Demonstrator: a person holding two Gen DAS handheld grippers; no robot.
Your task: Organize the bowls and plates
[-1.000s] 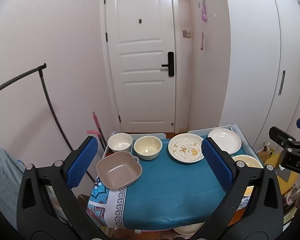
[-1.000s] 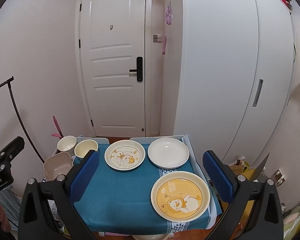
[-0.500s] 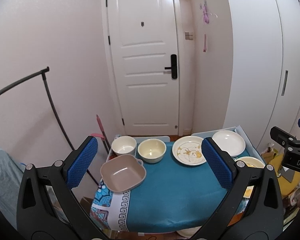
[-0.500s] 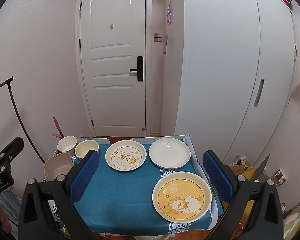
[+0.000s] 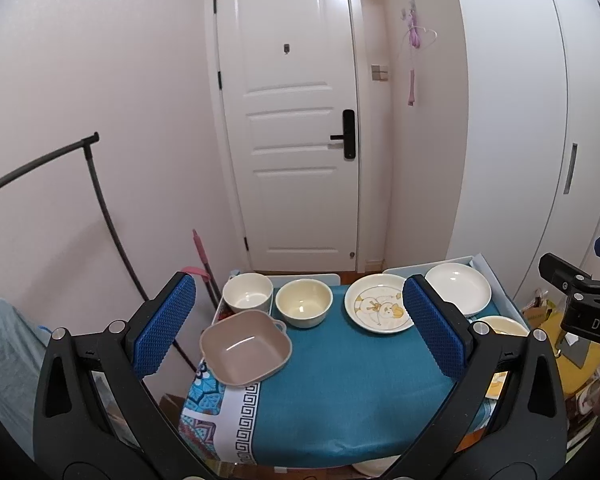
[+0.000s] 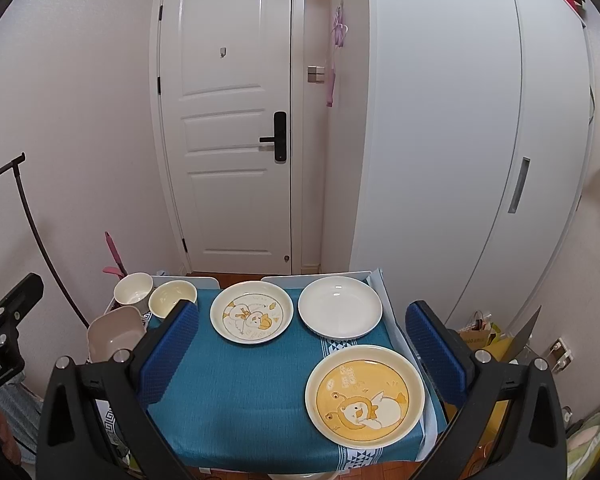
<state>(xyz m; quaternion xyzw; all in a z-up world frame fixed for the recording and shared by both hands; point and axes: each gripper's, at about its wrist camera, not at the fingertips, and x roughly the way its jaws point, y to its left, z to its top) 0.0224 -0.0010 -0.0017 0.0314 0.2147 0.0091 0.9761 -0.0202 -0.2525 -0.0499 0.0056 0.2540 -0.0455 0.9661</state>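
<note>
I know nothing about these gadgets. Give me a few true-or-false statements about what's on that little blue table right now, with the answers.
1. Three plates lie on the teal cloth. True: a duck plate, a plain white plate and a yellow bear plate.
2. The plates are stacked. False: each lies apart.
3. The pink square bowl holds soup. False: it is empty.
4. Both the left gripper and right gripper have open jaws, holding nothing. True.
5. The door stands open. False: it is shut.
</note>
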